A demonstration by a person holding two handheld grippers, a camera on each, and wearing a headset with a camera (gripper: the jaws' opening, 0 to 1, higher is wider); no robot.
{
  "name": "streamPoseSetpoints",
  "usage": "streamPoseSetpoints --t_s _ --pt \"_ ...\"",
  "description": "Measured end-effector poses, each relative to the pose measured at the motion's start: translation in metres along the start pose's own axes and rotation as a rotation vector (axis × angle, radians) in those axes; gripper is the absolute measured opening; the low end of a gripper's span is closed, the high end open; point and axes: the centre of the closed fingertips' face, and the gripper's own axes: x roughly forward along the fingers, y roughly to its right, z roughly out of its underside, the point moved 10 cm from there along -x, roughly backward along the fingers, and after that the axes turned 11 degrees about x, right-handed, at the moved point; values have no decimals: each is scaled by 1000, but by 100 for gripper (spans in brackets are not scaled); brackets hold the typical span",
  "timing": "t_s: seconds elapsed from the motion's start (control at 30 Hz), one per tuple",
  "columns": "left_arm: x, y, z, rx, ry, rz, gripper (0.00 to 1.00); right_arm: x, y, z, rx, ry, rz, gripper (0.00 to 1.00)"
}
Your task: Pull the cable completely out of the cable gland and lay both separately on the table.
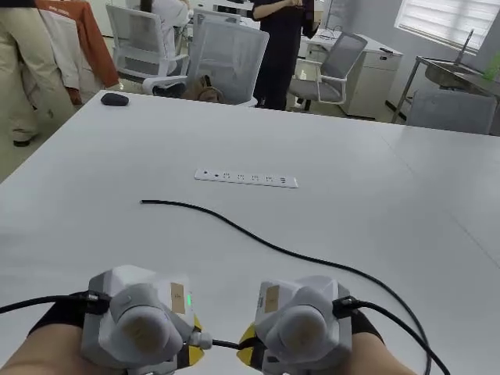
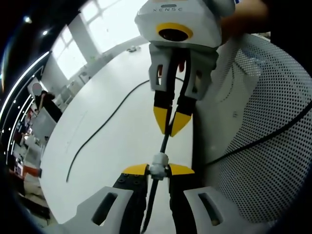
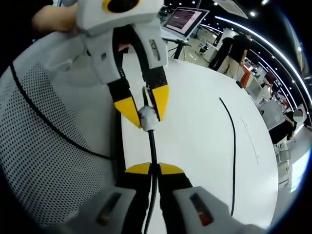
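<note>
My L gripper (image 2: 157, 169) clamped on white cable gland (image 2: 158, 161), my R gripper (image 3: 148, 168) pinching black cable (image 3: 152, 146) just beside it, rest of cable trailing over white table (image 1: 351, 180)

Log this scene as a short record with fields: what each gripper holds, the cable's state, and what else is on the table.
left gripper: shut on the cable gland
right gripper: shut on the cable, close beside the gland
cable: runs through the gland; its free length trails across the table
also on table: power strip
task state: cable and gland not yet separated, both held above the table
</note>
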Motion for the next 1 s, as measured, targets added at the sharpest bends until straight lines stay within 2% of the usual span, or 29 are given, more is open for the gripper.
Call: streamPoseSetpoints --t_s 0.17,0.53,0.63,0.73,0.83,0.9,1.0 --pt "-1 0 1 -7 -3 -5 17 1 6 8 19 -67 37 2" --pt "0 -1 1 -16 -3 -4 17 0 14 21 48 -179 105 2" --pt "0 -1 1 -14 -3 -3 17 0 15 26 56 -212 109 3" --pt "0 0 0 -9 -9 -6 17 1 13 25 48 -211 90 3" --pt "0 1 1 -9 -10 0 17 5 6 18 25 -153 45 13" --pt "1 4 -1 0 -10 8 17 6 1 12 -4 -127 21 15" --pt "2 6 -3 12 -7 17 17 6 -2 7 -2 -82 -8 18"
